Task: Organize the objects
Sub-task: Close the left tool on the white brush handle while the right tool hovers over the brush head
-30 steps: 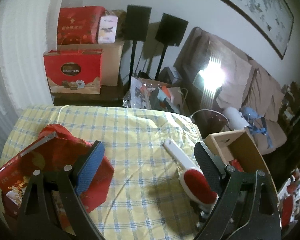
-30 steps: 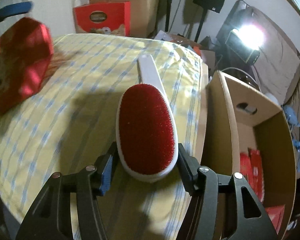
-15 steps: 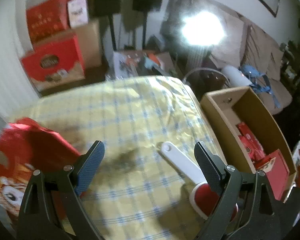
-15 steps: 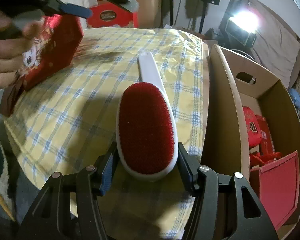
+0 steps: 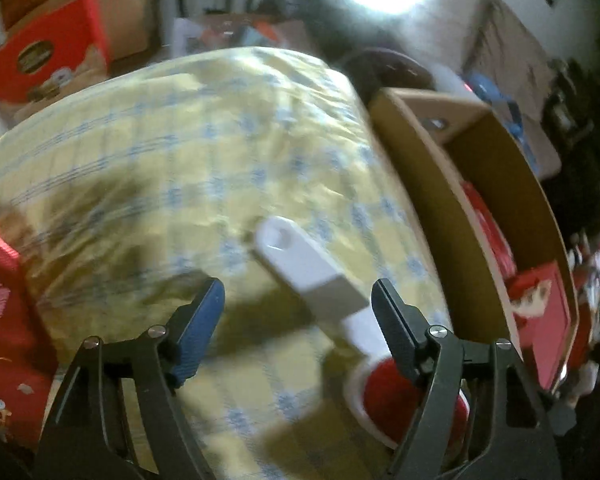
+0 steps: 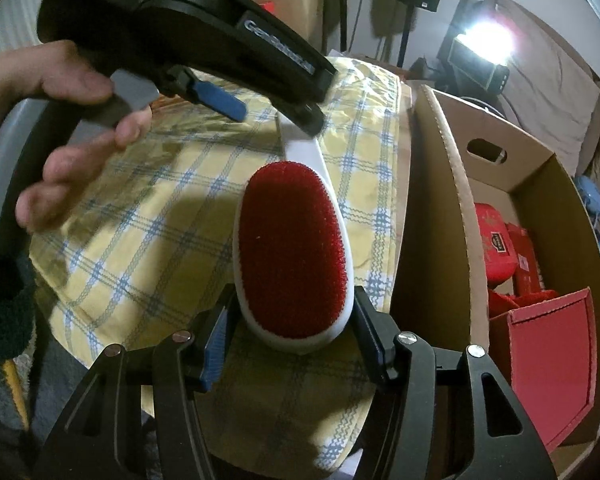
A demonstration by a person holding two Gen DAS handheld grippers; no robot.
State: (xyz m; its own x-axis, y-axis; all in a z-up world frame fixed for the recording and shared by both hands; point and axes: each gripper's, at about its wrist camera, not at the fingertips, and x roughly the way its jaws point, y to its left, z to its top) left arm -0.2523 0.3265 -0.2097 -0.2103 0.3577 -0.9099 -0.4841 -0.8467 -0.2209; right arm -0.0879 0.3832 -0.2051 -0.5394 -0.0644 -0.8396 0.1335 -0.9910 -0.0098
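Gripping the lint brush [image 6: 292, 252] by the sides of its red oval head, your right claw [image 6: 292, 334] has both pads pressed against the white rim, and the brush hangs just above the yellow checked cloth [image 6: 148, 216] covering the surface, its white handle [image 5: 312, 276] pointing away from you. Your left claw [image 5: 298, 300] reaches in over that handle with its jaws closing; the handle sits between them, close to the right-hand pad, but the pads [image 5: 200, 320] are not yet pressing on it. From the right wrist view your left hand [image 6: 64, 132] is wrapped around the black tool body. Just beside the surface on the right stands an open cardboard box [image 6: 440, 208] holding red packages [image 6: 500, 248]. A red bag [image 5: 0, 320] lies at the left edge of the cloth
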